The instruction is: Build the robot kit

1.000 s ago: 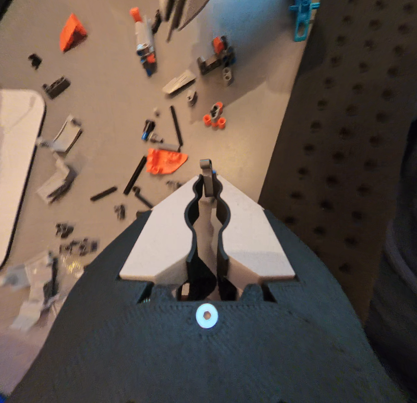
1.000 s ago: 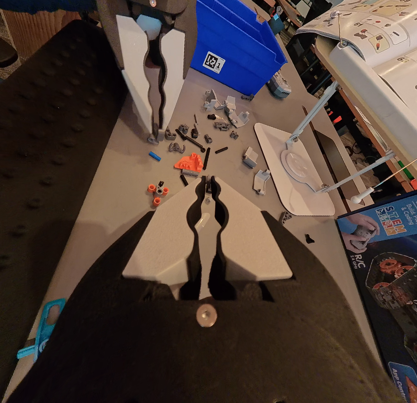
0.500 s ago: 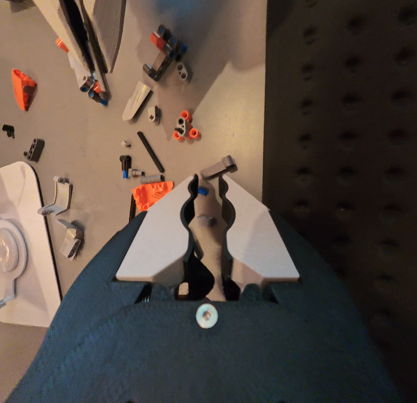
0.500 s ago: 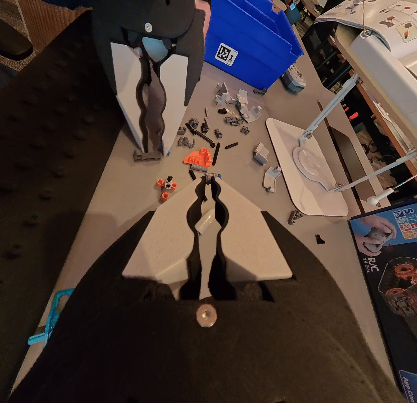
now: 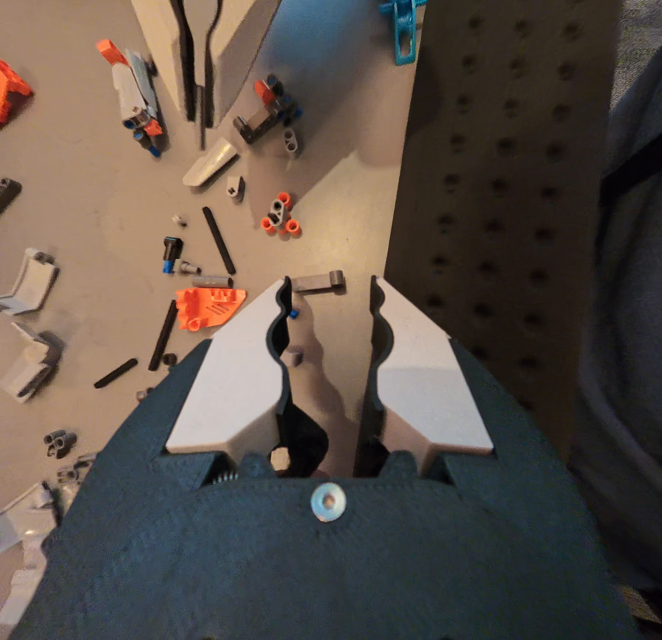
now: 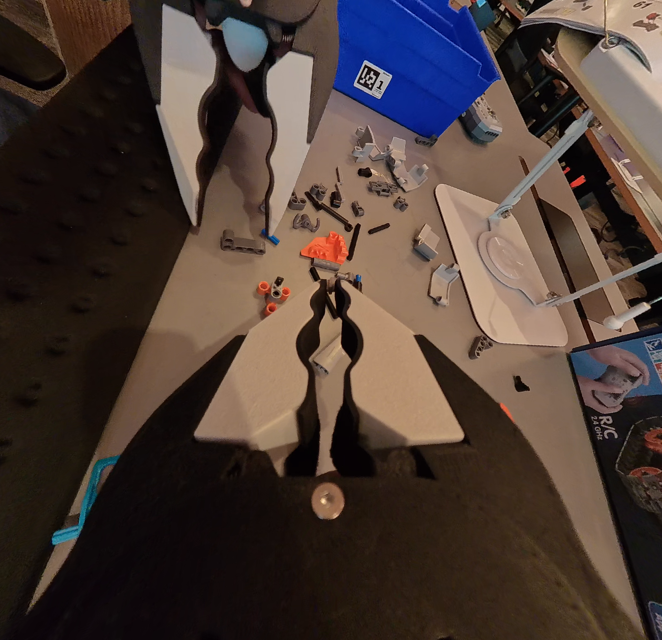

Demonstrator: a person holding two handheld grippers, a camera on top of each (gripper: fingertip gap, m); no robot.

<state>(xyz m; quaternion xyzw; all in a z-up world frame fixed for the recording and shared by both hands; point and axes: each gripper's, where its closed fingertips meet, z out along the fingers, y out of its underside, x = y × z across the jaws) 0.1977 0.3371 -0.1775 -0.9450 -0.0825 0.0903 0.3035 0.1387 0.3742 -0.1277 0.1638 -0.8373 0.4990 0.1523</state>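
Two grippers noted. Left gripper point(image 5: 329, 282) stands spread and empty, a grey beam point(image 5: 318, 281) lying on the table point(image 5: 89, 210) just beyond its tips. Right gripper point(image 6: 331, 286) is nearly pressed together, pinching a small grey pin point(image 6: 331, 283). Risk: a thin grip may let it twist free.

Three orange bushes point(image 6: 272, 296), one orange panel point(image 6: 324, 247), one blue bin point(image 6: 412, 67), perhaps four black axles point(image 5: 218, 239).
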